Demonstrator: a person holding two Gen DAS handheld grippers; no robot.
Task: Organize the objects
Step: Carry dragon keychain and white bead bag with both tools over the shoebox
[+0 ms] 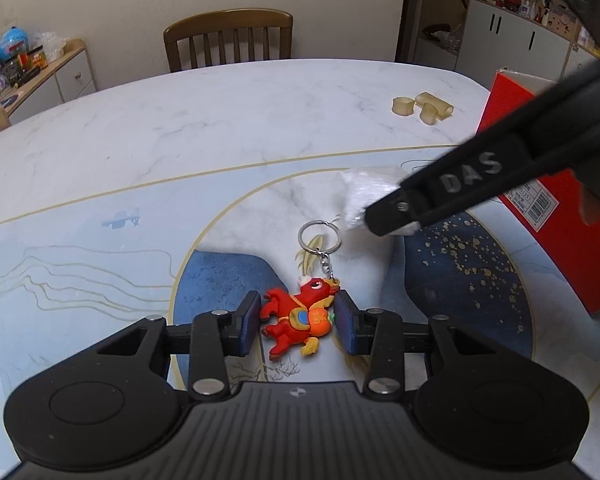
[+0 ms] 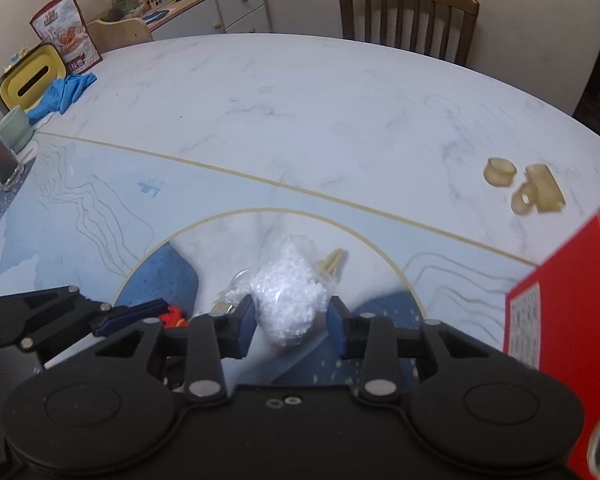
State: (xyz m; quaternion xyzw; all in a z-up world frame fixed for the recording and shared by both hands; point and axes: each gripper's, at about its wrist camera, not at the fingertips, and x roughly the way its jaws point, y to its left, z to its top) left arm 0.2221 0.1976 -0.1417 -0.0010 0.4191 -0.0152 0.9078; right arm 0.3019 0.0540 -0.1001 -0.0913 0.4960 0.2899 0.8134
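The task looks only begun. The left gripper point(image 1: 296, 322) pinches the red horse keychain point(image 1: 298, 320) on the table mat point(image 1: 80, 248), and the right gripper point(image 2: 292, 320) grips the clear bag of white granules point(image 2: 288, 300). Both tilt steeply down; the red box point(image 2: 560, 280) waits beside, three beige pieces point(image 2: 520, 186) untouched

The room light is soft and a bit dim, with no hard glare. The table point(image 1: 204, 120) bends at the edges – the lens curves everything. The right gripper point(image 1: 392, 226) looks blurry, and picture corners go dark – shadows stay faint.
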